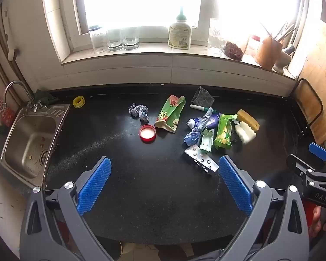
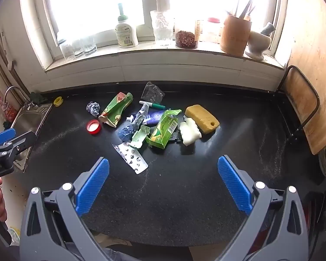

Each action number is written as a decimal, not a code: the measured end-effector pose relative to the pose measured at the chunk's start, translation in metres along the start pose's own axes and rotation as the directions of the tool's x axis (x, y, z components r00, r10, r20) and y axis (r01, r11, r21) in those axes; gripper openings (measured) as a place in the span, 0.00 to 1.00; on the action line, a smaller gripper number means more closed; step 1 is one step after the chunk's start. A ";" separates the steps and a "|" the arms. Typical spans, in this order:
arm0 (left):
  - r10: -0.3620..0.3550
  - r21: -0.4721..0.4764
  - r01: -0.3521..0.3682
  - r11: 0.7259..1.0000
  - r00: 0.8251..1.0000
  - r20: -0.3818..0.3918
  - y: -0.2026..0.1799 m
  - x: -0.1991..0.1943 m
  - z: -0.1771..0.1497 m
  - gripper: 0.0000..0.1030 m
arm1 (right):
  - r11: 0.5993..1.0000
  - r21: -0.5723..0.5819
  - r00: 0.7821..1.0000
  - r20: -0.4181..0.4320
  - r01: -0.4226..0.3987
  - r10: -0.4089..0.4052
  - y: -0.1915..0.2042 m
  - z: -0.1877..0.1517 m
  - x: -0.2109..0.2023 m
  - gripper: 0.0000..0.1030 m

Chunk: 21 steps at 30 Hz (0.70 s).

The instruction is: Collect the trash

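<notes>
Trash lies in a loose pile on the black counter. It includes a silver blister pack, a green carton, a green printed pouch, a red lid, crumpled blue paper, a crumpled grey wrapper and a purple tube. My left gripper is open and empty, short of the blister pack. My right gripper is open and empty, in front of the pile.
A yellow sponge and a white sponge lie right of the pile. A steel sink is at the left. The windowsill holds glasses, a soap bottle and jars. A wooden board leans at the right.
</notes>
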<state>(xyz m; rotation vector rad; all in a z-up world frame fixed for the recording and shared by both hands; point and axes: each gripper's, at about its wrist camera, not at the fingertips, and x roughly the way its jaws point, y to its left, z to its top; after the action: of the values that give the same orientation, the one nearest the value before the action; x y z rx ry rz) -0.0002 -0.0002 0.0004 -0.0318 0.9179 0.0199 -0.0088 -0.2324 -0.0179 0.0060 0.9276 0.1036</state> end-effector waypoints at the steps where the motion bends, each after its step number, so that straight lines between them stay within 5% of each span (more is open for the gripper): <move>1: 0.004 0.001 -0.004 1.000 1.000 0.001 0.000 0.000 0.000 0.94 | 1.000 -0.006 1.000 0.003 0.004 -0.004 0.000 0.000 0.000 0.95; 21: 0.003 0.007 -0.003 1.000 1.000 -0.025 -0.007 0.007 0.002 0.94 | 1.000 0.011 1.000 0.004 -0.012 0.012 -0.011 0.003 -0.001 0.95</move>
<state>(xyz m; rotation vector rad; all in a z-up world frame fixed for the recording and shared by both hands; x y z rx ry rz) 0.0058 -0.0069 -0.0043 -0.0244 0.9428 0.0190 -0.0060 -0.2437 -0.0154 0.0220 0.9242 0.1095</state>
